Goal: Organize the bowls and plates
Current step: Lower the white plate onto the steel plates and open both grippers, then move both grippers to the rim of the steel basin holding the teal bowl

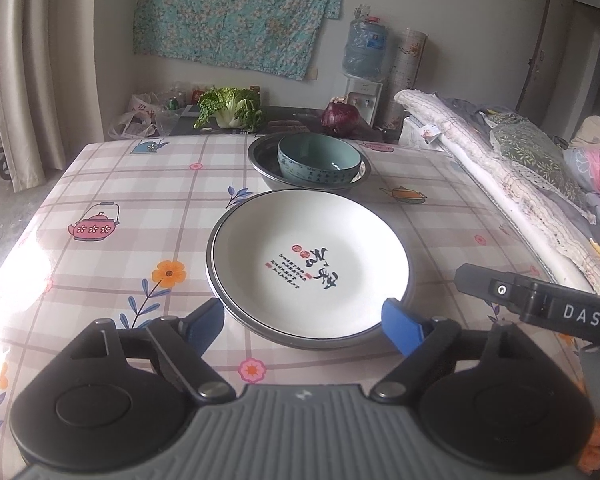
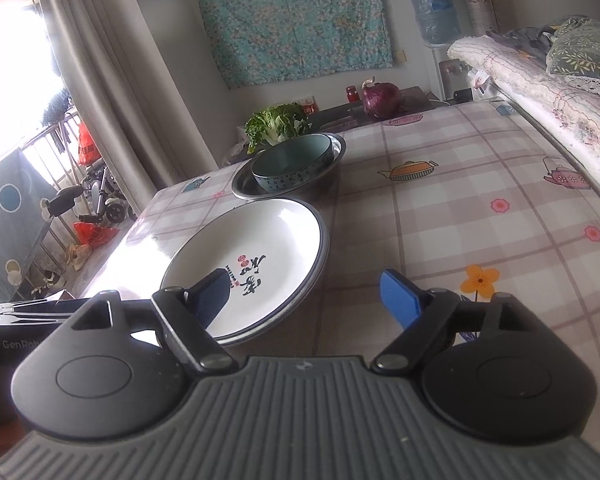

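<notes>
A white plate [image 1: 312, 268] with dark brush lettering lies on the checked tablecloth [image 1: 120, 200], and a second rim shows under it, so it tops a stack. Behind it a teal bowl [image 1: 318, 158] sits inside a metal basin [image 1: 260, 160]. My left gripper [image 1: 302, 312] is open, its blue fingers on either side of the plate's near rim. The right gripper's black body [image 1: 540, 304] reaches in from the right. In the right wrist view the right gripper [image 2: 304, 284] is open. Its left finger hangs over the plate [image 2: 260, 248], its right finger over bare cloth. The bowl [image 2: 292, 168] and basin [image 2: 244, 184] stand beyond.
Leafy greens [image 1: 228, 110] and a red onion [image 1: 340, 118] lie on a dark counter past the table's far edge. A water dispenser [image 1: 364, 52] stands behind. Folded bedding [image 1: 500, 160] runs along the table's right side. A curtain and floor lie to the left.
</notes>
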